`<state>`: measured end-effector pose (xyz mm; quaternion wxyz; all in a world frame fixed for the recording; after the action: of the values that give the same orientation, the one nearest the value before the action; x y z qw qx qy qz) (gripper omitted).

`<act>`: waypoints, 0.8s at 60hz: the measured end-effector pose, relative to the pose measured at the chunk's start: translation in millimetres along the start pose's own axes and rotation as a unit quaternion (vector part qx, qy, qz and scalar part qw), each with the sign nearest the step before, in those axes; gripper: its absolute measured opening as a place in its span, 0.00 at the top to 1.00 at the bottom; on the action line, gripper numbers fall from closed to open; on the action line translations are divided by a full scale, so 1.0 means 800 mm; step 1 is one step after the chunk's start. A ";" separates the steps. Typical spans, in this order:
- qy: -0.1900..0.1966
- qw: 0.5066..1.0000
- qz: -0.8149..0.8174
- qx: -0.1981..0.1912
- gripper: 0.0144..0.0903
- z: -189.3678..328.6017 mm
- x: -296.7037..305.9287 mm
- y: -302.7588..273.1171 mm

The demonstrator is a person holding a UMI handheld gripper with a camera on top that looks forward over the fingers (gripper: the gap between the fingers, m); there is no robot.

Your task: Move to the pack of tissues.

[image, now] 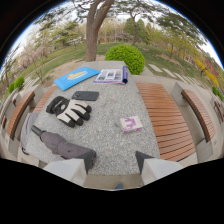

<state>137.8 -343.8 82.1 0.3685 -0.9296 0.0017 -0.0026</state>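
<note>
On a stone table [107, 145] outdoors, the gripper [115, 162] hovers with fingers apart, nothing between them — the tissues [131, 123] lie right of centre, beyond the fingers. Gloves [69, 110], a phone [85, 95] and an umbrella [57, 144] sit at left — a magazine [112, 76] higher up.

A gray stone table [107, 145] stands in a park. On it lies a black and white glove [69, 111]. Just behind the glove is a dark phone [85, 95]. A folded gray umbrella [60, 144] lies near the front. At the far end are a blue folder [76, 77] and an open magazine [112, 76]. Wooden benches [162, 120] sit beside the table. Beyond it grow a round green bush [126, 56] and a tree [93, 30].
</note>
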 end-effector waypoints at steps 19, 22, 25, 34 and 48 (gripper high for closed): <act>-0.021 1.000 -0.016 0.003 0.07 0.103 0.061 -0.046; -0.023 1.000 -0.014 0.005 0.07 0.119 0.066 -0.053; -0.022 1.000 -0.014 0.005 0.07 0.133 0.073 -0.060; -0.026 1.000 -0.008 0.003 0.08 0.166 0.082 -0.074; -0.034 0.999 -0.006 -0.001 0.07 0.180 0.080 -0.082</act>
<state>202.9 -197.8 22.1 0.3678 -0.9294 -0.0168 0.0270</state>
